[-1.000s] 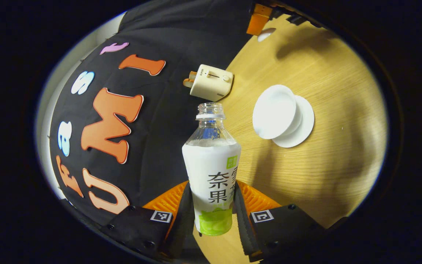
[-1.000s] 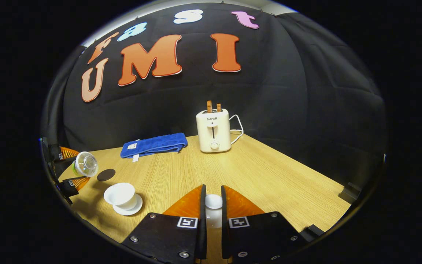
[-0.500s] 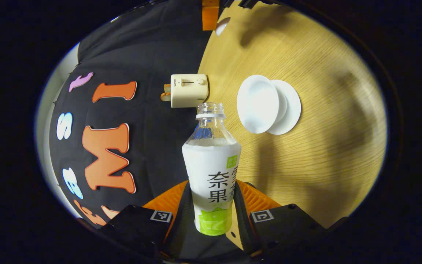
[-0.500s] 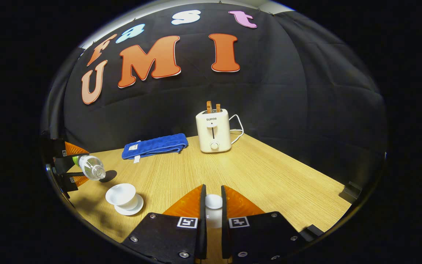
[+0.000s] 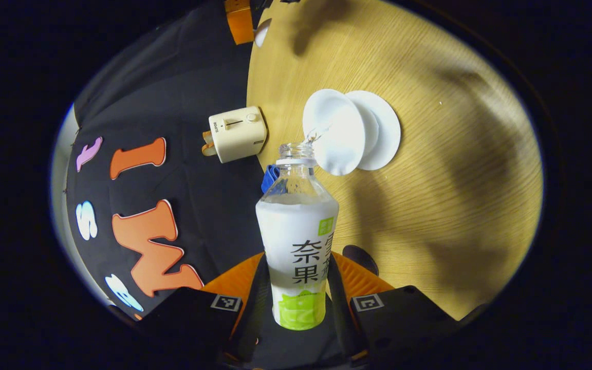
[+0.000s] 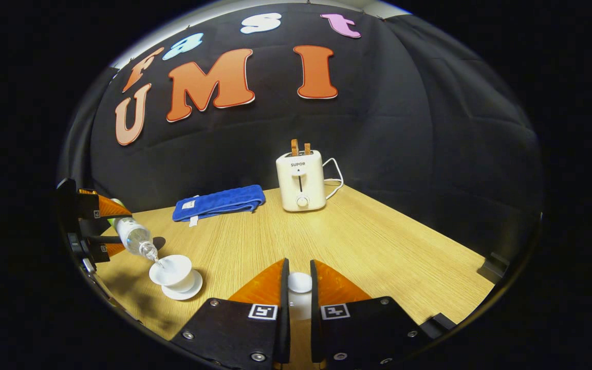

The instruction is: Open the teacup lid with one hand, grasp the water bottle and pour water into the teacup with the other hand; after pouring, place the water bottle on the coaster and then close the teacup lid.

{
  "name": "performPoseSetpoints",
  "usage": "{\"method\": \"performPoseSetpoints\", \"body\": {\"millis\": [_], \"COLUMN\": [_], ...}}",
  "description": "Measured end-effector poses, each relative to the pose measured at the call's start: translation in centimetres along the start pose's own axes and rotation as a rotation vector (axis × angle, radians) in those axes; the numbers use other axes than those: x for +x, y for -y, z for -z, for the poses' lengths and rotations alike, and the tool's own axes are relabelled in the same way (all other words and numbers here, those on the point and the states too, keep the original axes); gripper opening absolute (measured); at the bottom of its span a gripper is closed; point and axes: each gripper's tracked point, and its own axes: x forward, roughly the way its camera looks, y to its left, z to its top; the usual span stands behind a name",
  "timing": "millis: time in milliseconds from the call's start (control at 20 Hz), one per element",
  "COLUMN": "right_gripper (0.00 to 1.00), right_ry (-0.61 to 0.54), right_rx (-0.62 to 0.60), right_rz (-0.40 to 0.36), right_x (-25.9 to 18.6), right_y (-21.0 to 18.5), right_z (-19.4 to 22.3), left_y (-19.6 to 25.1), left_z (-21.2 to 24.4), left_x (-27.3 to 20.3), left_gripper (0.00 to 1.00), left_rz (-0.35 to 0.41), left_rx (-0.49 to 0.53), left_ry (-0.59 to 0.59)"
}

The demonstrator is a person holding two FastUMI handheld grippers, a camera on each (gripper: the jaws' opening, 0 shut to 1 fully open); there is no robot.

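Water is being poured from the water bottle (image 5: 297,241), clamped by the left gripper (image 5: 298,288), into the teacup (image 5: 333,131) at one o'clock; the lid (image 6: 299,282) is being pinched by the right gripper (image 6: 299,293). Next, righting the bottle for the coaster (image 5: 360,257) is being called for.

toaster (image 6: 300,181): "SUPOR" on front | water bottle (image 5: 297,241): printed characters on its label, left unread

**Whites on pale wood, one streak of blue**

The water bottle (image 5: 296,241) has a clear neck and a white wrap printed with black characters, a small green square and a light green band at its base. The teacup (image 5: 333,131) and its saucer (image 5: 382,128) are plain white, as is the teacup lid (image 6: 299,282). The table (image 5: 445,195) is pale yellow wood with fine grain lines. The toaster (image 6: 300,181) is cream; the folded towel (image 6: 219,202) is deep blue with a white tag. The coaster (image 5: 360,258) is dark.
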Motion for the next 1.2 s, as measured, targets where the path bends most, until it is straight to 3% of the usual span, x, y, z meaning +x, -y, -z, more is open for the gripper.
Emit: {"method": "performPoseSetpoints", "body": {"millis": [200,900,1200], "right_gripper": [0.16,0.17,0.16], "right_ry": [-0.002,-0.009,-0.014], "right_rx": [0.002,0.017,0.021], "right_rz": [0.001,0.001,0.001], "right_x": [0.0,-0.1,-0.1], "right_y": [0.2,0.7,0.7], "right_z": [0.1,0.6,0.8], "left_y": [-0.3,-3.3,-3.9], "left_z": [-0.1,-1.1,-1.3], "left_x": [-0.2,-0.6,-0.9], "left_gripper": [0.64,0.64,0.63], "left_rz": [0.02,-0.034,-0.042], "left_rx": [0.101,0.409,0.463], "left_ry": [-0.005,-0.009,0.002]}}
